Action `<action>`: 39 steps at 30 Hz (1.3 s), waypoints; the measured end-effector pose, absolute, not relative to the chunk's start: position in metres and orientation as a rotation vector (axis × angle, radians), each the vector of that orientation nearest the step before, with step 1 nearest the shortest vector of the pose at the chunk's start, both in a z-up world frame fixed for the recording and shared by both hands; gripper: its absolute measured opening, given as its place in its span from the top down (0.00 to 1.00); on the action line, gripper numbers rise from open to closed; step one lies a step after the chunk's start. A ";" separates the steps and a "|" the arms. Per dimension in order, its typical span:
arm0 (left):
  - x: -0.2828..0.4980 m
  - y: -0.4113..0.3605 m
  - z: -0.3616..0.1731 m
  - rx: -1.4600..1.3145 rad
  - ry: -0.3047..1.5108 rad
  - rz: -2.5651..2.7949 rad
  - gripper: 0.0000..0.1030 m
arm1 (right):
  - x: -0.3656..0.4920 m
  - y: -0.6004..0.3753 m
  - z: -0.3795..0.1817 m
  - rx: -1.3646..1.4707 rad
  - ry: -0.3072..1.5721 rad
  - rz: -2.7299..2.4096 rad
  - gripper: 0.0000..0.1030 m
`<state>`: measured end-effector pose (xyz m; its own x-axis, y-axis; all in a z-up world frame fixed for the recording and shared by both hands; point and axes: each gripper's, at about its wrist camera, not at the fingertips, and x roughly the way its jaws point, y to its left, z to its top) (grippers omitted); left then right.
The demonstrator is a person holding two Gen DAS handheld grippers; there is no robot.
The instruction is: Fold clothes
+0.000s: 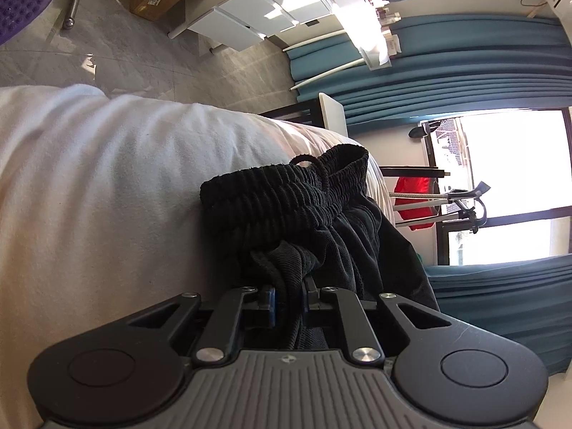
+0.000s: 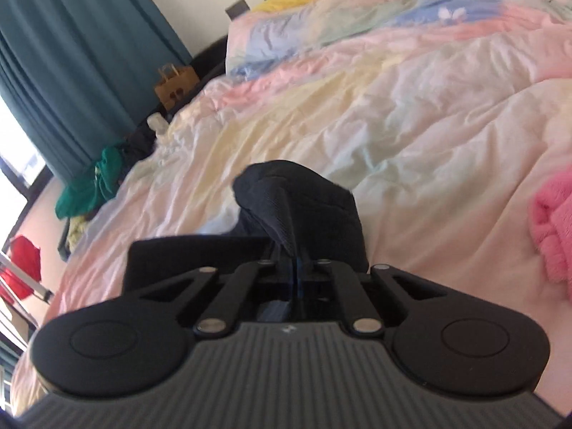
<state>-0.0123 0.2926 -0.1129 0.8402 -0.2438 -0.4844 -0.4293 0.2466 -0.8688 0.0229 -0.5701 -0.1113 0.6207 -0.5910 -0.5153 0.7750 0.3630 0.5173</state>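
Left gripper (image 1: 287, 295) is clamping black shorts (image 1: 304, 214), waistband bunching just ahead | right gripper (image 2: 295, 268) is pinching a fold of them, cloth humping ahead over the pastel quilt (image 2: 393, 107).

Daylight glares through the window (image 1: 507, 186); right view perhaps motion-blurred.

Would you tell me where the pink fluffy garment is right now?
The pink fluffy garment lies at the right edge of the right wrist view, on the pastel duvet, right of the black garment.
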 end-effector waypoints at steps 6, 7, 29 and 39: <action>-0.018 0.289 -0.116 -1.344 0.633 0.134 0.85 | -0.022 -0.565 -0.104 0.950 0.127 -1.014 0.96; -0.020 0.289 -0.117 -1.350 0.636 0.139 0.85 | -0.029 -0.570 -0.113 1.041 0.152 -1.063 0.96; -0.080 0.195 -0.006 -0.581 0.481 0.199 0.08 | -0.038 -0.540 -0.068 0.855 0.032 -0.935 0.21; -0.030 0.072 0.007 -0.283 0.512 0.008 0.04 | 0.042 -0.480 -0.053 0.708 0.251 -0.334 0.21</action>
